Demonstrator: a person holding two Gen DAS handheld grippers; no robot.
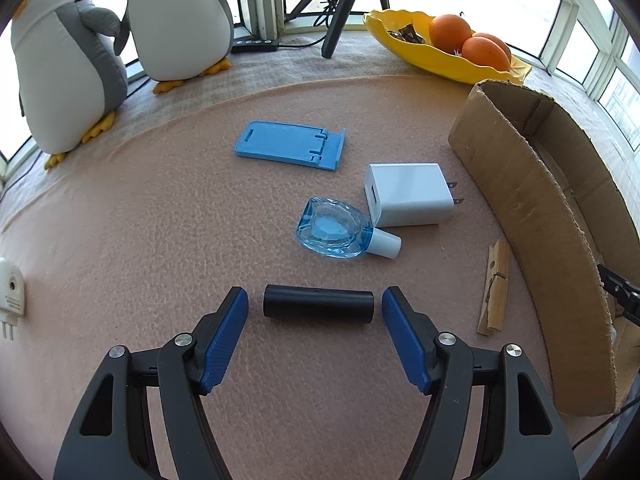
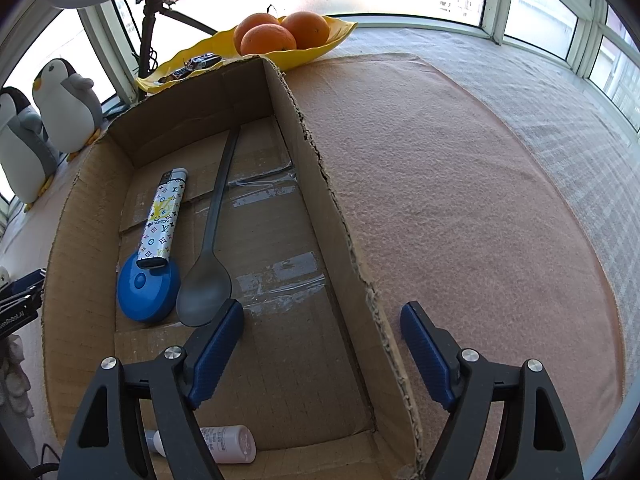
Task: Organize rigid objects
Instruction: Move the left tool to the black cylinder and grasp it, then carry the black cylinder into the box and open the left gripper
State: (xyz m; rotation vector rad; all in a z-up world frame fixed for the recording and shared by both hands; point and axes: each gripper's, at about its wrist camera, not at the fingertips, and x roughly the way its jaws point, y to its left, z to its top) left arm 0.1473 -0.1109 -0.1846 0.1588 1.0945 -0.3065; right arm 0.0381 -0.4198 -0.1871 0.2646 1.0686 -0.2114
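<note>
Black cylinder — between open left gripper fingers, untouched

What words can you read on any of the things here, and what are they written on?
"VUITTON": on the patterned lighter in the cardboard box; the start of the line is hidden.
"enRobotAI": on the black gripper part at the left edge, its start cut off.
Small bottle in the box: print too blurred to read.
White device on the pink mat: label too small to read.
</note>
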